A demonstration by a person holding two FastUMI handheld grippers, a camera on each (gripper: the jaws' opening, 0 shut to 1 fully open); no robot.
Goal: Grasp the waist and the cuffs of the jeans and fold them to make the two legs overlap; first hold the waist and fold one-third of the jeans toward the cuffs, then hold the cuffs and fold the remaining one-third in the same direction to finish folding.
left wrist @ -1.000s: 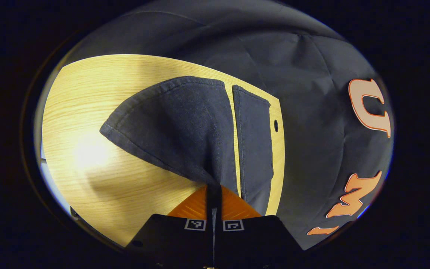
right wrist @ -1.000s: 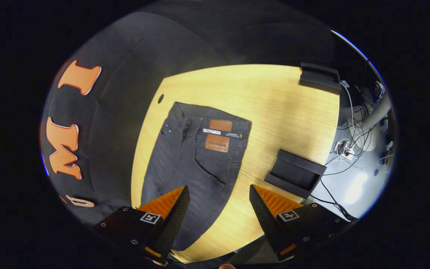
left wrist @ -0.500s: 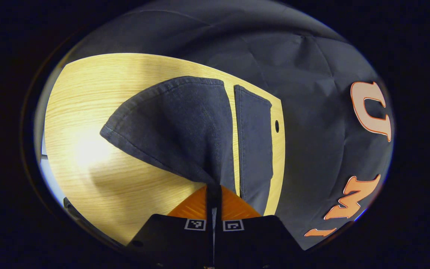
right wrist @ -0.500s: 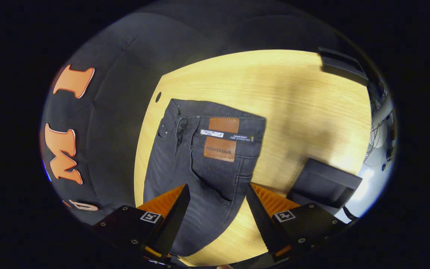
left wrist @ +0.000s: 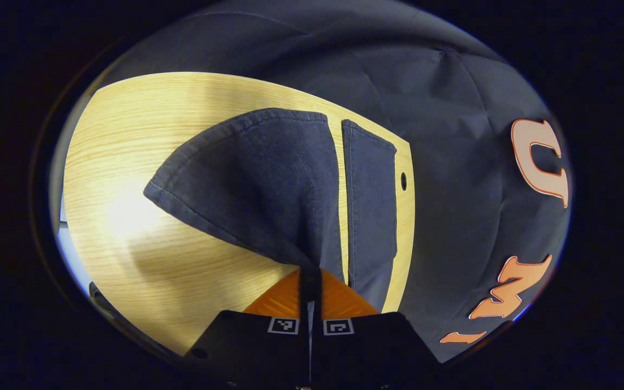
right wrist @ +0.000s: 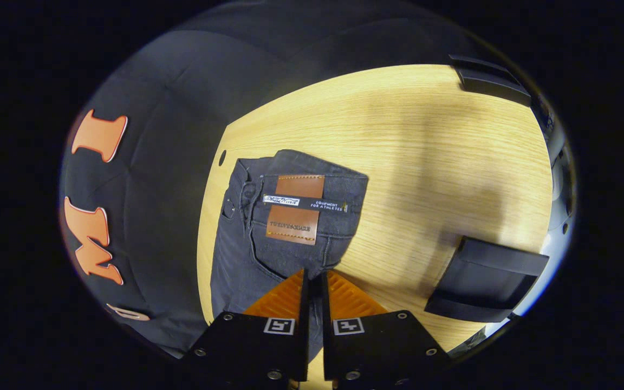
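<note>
The right gripper (right wrist: 312, 281), wide open half a second ago, is now closed on the hip edge of the dark grey denim jeans (right wrist: 285, 227), just below the waist with its brown leather patch (right wrist: 294, 209). The left gripper (left wrist: 310, 273) stays clamped on a lifted leg cuff (left wrist: 258, 184). With both ends held, the legs look ready to be overlapped. The jeans lie along the pale wooden surface (right wrist: 426, 157).

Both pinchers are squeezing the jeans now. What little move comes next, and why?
Probably lift both ends together and swing the held leg across onto the other. The left gripper is shut on the raised cuff, with the second leg lying flat beside it. The right gripper is shut on the jeans just below the waist patch. The legs do not overlap yet.
</note>
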